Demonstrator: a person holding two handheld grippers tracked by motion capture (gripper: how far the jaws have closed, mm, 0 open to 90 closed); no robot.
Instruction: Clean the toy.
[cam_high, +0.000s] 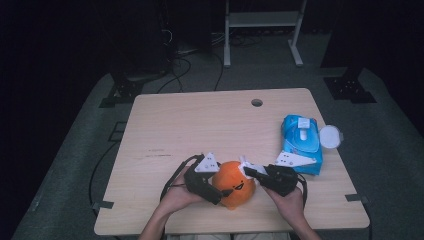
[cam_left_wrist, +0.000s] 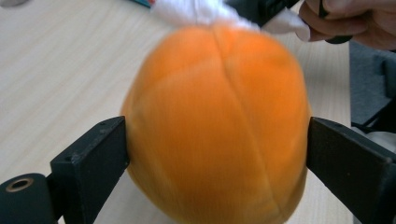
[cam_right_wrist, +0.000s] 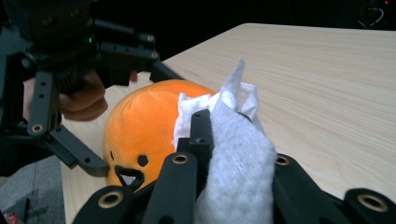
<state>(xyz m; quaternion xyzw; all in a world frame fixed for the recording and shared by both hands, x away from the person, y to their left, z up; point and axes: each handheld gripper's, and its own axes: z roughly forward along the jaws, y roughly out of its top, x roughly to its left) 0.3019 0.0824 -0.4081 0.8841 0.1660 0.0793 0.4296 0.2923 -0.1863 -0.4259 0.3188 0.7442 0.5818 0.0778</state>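
Your left gripper (cam_left_wrist: 215, 154) has its 2 jaws spread wide either side of the orange plush toy (cam_high: 234, 184) sitting on the surface (cam_high: 200, 125) near its front edge, while your right gripper (cam_right_wrist: 233, 154) is clamped on a white wipe (cam_right_wrist: 236, 158) against the toy's top.

**A recording lab, not a home**

We see a bare wooden table (cam_high: 220, 125) on grey carpet (cam_high: 75, 165), ringed by darkness. Black cables (cam_high: 175, 67) trail across the floor, black stand feet (cam_high: 347, 87) sit at the corners, and a white metal frame (cam_high: 262, 30) stands behind. We read it as a lab set up for filming.
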